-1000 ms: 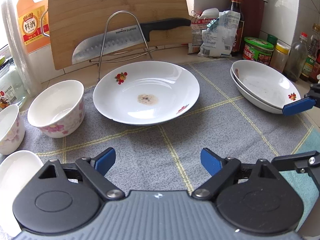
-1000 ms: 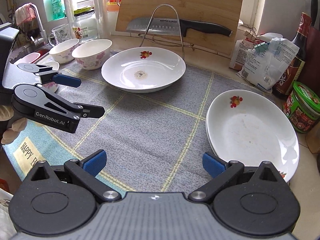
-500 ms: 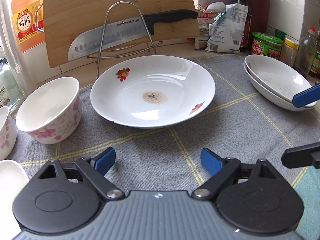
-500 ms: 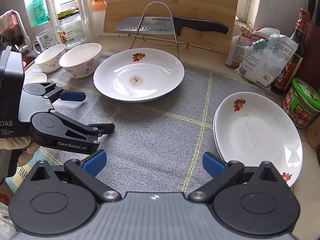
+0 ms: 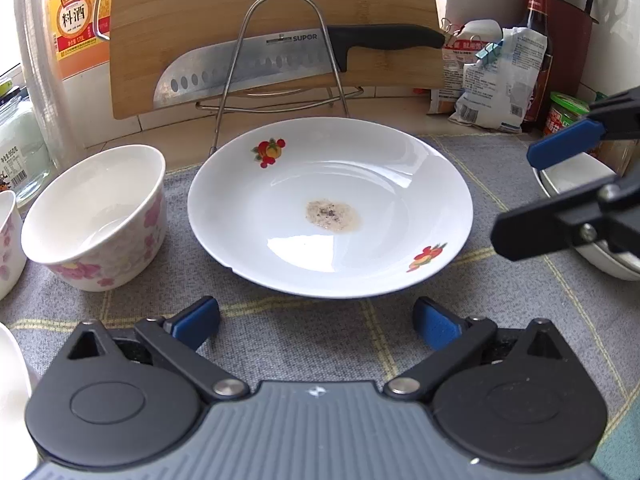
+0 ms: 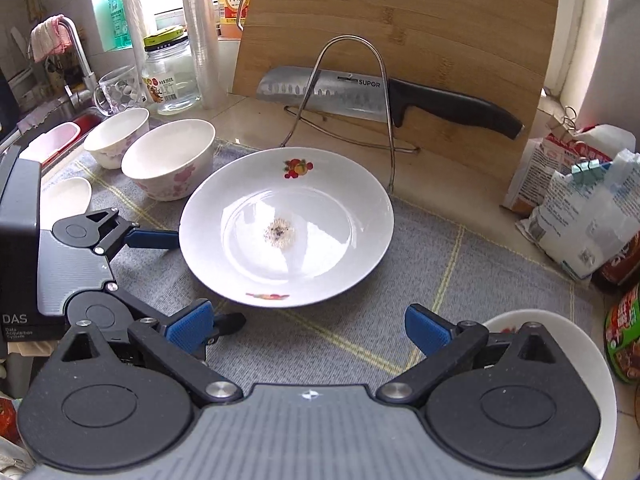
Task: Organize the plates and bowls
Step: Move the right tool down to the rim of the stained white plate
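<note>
A white plate (image 5: pixel 328 208) with fruit prints and a brown stain lies in the middle of the grey cloth (image 5: pixel 304 332). My left gripper (image 5: pixel 316 322) hovers just short of its near rim, jaws opening, nothing between them. The right wrist view shows this plate (image 6: pixel 286 228) with my left gripper (image 6: pixel 188 280) at its left rim. My right gripper (image 6: pixel 308 328) is open and empty, close to the plate's near edge. Stacked plates (image 6: pixel 600 400) sit under its right finger. Floral bowls (image 5: pixel 96 216) (image 6: pixel 116 136) stand left of the plate.
Behind the plate a wire rack (image 5: pixel 280 52) holds a knife (image 5: pixel 256 64) against a bamboo cutting board (image 5: pixel 272 12). Bags (image 5: pixel 492 76), a sauce bottle (image 5: pixel 540 20) and jars stand at the right. A glass jar (image 6: pixel 170 76), a mug and a sink tap (image 6: pixel 76 48) lie left.
Both grippers have closed in on the stained plate. My right gripper moved left, away from the stacked plates. The left jaws stand slightly wider than before.
</note>
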